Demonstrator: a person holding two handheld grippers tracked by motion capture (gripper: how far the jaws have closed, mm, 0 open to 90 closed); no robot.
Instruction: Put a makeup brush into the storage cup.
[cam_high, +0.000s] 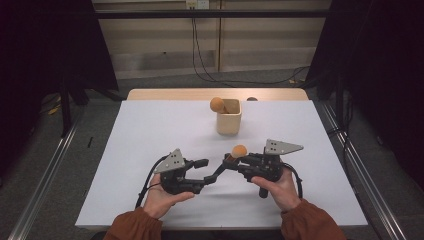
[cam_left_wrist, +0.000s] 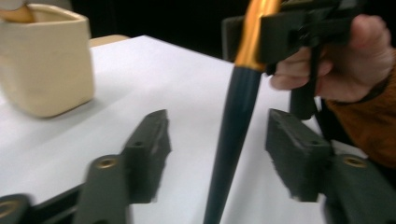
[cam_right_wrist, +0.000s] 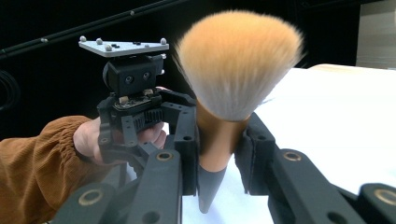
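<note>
Clamped at its gold ferrule by the right gripper (cam_right_wrist: 219, 158), the makeup brush (cam_right_wrist: 229, 93) is freed by the left gripper's (cam_left_wrist: 217, 149) parted jaws, likely for the cream holder (cam_high: 229, 120).

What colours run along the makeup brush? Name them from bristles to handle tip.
The makeup brush has orange bristles fading whitish, a copper-gold collar, then a dark handle; clearest in the right gripper view.

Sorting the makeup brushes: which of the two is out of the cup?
The brush clamped in the right tool, bristles up; the other brush stands in the beige cup.
</note>
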